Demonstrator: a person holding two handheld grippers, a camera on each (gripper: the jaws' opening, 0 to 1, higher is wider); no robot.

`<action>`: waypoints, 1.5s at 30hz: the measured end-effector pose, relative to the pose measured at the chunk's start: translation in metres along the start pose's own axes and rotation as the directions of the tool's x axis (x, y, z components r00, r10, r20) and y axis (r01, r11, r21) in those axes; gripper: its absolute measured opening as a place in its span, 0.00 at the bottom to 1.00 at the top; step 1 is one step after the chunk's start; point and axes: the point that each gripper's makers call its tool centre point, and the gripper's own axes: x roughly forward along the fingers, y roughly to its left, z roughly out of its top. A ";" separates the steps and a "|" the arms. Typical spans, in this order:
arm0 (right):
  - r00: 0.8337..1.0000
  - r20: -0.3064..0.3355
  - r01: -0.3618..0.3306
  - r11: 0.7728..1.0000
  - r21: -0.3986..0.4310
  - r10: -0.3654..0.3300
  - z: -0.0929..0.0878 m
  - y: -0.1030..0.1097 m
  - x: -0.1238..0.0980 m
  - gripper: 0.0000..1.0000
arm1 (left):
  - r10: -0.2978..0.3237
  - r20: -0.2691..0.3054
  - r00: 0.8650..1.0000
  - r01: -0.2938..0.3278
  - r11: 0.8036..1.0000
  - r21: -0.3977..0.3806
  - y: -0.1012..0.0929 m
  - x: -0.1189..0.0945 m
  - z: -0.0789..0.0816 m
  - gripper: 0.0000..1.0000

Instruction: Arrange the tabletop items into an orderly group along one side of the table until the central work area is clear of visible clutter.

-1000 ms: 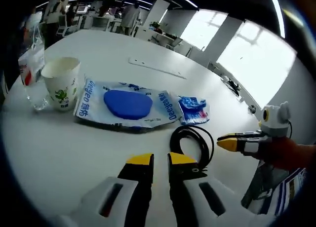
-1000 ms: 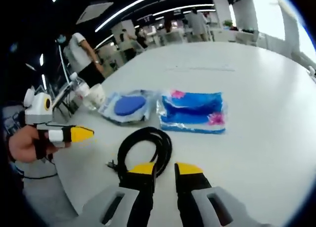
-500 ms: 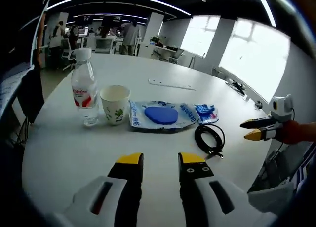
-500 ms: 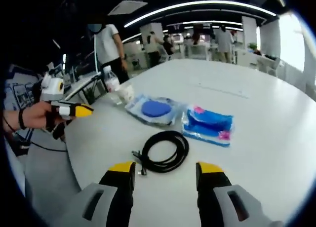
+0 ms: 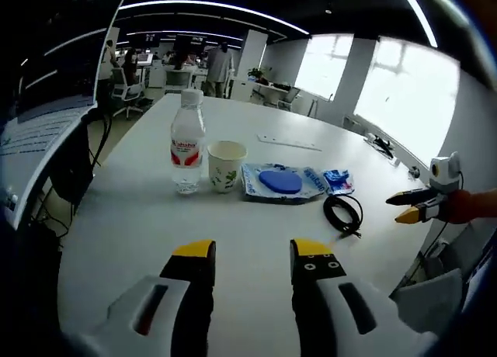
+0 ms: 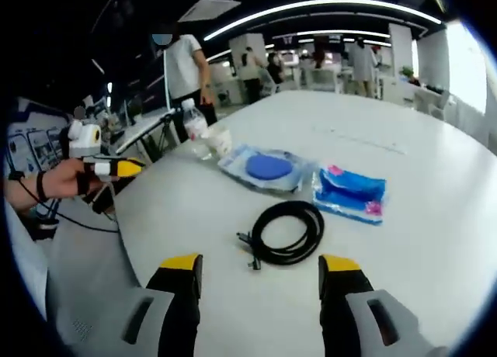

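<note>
in the left gripper view, the left gripper (image 5: 252, 256) sits lowest in the picture, its two yellow-tipped jaws spread apart over bare white table (image 5: 140, 225) with nothing between them. beyond it a row of things runs across the tabletop: a clear water bottle (image 5: 187, 143) standing upright with a red label, a paper cup (image 5: 226, 166) just beside it, then a flat packet with a blue disc (image 5: 279, 181), a small blue wrapper (image 5: 338, 180) touching that packet's far end, and a coiled black cable (image 5: 343, 213) lying a little nearer the table edge. off the edge of the table at the right, the right gripper (image 5: 410, 206) is held in a person's hand (image 5: 466, 206), its yellow tips parted slightly.

in the right gripper view, the right gripper (image 6: 262, 268) has its jaws wide apart and empty above the table (image 6: 435, 217). the coiled black cable (image 6: 289, 231) lies just past them, its plug end pointing toward the near jaw. further on lie the small blue wrapper (image 6: 349, 194) and the packet with the blue disc (image 6: 268, 169), close together, with the paper cup (image 6: 218, 140) and water bottle (image 6: 194, 124) behind them. the left gripper (image 6: 116, 169) hangs off the table's side, held by a hand (image 6: 54, 185). a person in a white top (image 6: 185, 62) stands beyond the table, with office desks far behind.
</note>
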 end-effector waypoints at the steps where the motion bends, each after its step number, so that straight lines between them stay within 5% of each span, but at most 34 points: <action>1: 1.000 -0.002 0.000 1.000 0.001 0.000 0.000 0.000 0.000 0.62 | 0.003 0.003 1.000 -0.003 1.000 -0.004 0.002 -0.002 0.000 0.38; 12: 1.000 0.002 0.012 1.000 0.019 -0.012 -0.004 0.006 -0.006 0.65 | 0.009 0.029 1.000 -0.008 1.000 -0.030 0.014 -0.013 0.000 0.42; 45: 0.998 0.005 0.056 0.996 0.070 -0.057 -0.019 0.002 -0.016 0.64 | -0.028 0.042 0.999 0.029 0.999 -0.040 0.003 -0.013 0.002 0.44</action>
